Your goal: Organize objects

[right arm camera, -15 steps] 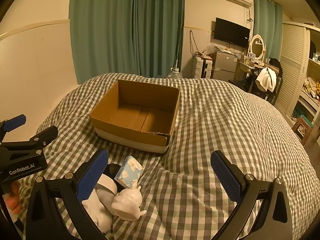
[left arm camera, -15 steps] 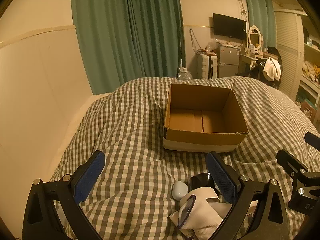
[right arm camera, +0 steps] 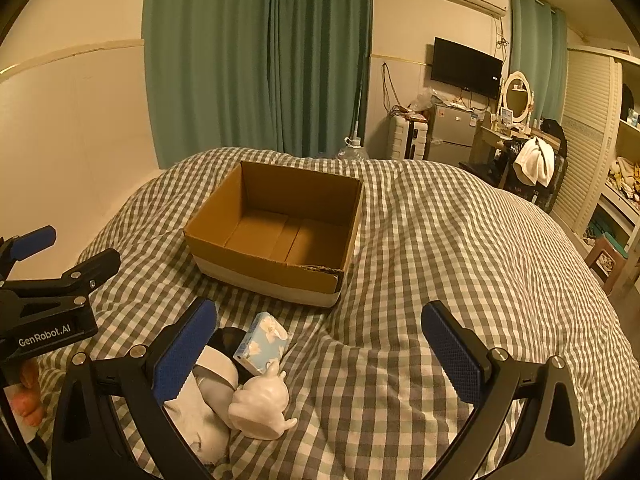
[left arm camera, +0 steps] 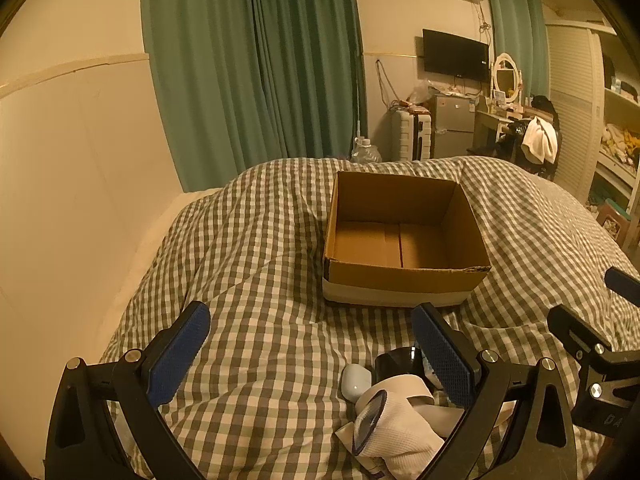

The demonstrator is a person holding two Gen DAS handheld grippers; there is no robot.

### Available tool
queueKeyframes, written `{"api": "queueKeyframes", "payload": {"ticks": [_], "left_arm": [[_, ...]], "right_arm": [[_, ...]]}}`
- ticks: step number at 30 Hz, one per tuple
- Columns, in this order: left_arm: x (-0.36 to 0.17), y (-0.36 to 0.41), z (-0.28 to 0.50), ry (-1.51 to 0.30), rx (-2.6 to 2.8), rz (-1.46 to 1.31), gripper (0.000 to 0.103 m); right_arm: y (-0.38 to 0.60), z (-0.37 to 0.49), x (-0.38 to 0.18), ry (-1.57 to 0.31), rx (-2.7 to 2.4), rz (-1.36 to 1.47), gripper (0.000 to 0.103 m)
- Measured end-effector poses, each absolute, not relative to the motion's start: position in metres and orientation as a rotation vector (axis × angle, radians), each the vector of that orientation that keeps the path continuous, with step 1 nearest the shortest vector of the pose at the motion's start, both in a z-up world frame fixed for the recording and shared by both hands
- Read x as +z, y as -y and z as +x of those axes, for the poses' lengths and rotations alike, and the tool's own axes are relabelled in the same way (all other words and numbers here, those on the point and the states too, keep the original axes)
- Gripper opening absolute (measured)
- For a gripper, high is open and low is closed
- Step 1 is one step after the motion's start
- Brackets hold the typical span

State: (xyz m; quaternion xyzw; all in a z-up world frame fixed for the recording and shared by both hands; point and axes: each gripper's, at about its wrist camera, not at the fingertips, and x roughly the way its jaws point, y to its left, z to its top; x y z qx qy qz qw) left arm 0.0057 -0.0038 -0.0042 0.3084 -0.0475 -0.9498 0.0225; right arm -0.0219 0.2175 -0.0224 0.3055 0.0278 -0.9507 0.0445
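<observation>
Checked bedspread with an open cardboard box at its middle, mouth upward.
Both grippers hover low and level near the bed's near edge, aimed toward the box: left gripper and right gripper each with fingers wide apart, holding nothing. Between them lies a small pile: tissue pack tilted, long axis toward the box, beside a white figurine.

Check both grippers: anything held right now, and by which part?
Nothing held. Left gripper and right gripper are both wide open with only the checked blanket between the fingers; the small items lie ungrasped before the empty cardboard box.
</observation>
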Motion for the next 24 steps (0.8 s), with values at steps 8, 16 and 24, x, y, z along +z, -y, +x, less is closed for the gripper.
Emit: {"api": "queueKeyframes", "payload": {"ticks": [8,16,24], "left_arm": [[-0.003,0.005,0.011,0.157,-2.962,0.925,0.103],[-0.008,0.010,0.010,0.116,-2.932,0.954,0.103],[-0.011,0.005,0.009,0.133,-2.929,0.967,0.103]], "right_arm": [[-0.219,-0.016,-0.022,-0.085,-2.921,0.934,0.103],[-0.209,-0.015,-0.028,-0.113,-2.883,0.930,0.103],[-0.212,-0.014,-0.032,-0.099,-2.872,0.934,0.103]]}}
